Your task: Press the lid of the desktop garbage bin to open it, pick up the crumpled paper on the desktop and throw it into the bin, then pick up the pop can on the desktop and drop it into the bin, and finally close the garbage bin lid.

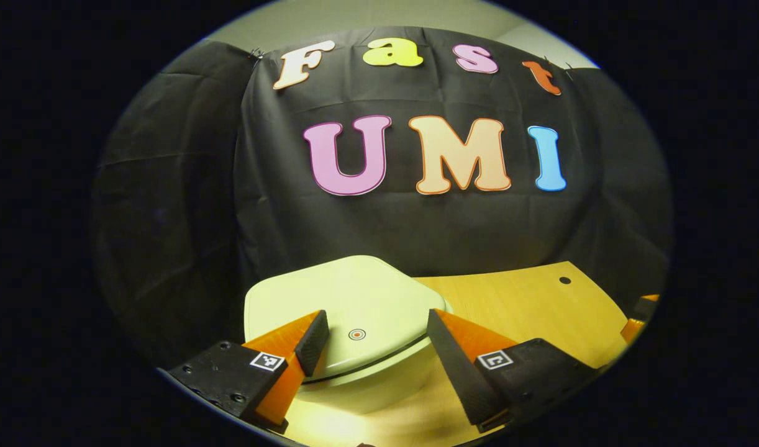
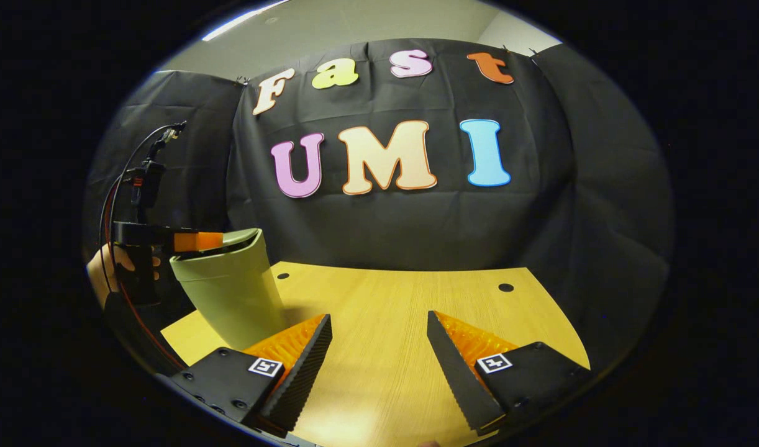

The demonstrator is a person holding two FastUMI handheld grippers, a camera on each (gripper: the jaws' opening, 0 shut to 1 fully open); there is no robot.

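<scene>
A pale green desktop bin (image 1: pixel 361 379) stands just below my left gripper (image 1: pixel 376 338). Its lid (image 1: pixel 348 298) lies down, with a small round button mark (image 1: pixel 356 334) between my fingers. The left gripper is open and holds nothing. In the right gripper view the bin (image 2: pixel 233 298) stands at the table's left end, and the left gripper (image 2: pixel 205 241) hovers level at its lid, held by a hand (image 2: pixel 103 267). My right gripper (image 2: pixel 379 347) is open over bare table, to the right of the bin. Its tip also shows at the far right (image 1: pixel 639 310).
The wooden table (image 2: pixel 392 298) has small dark holes (image 2: pixel 505 287) near its far edge. Black cloth walls close it in at the back and both sides. A cable (image 2: pixel 115 186) loops up from the left gripper's handle.
</scene>
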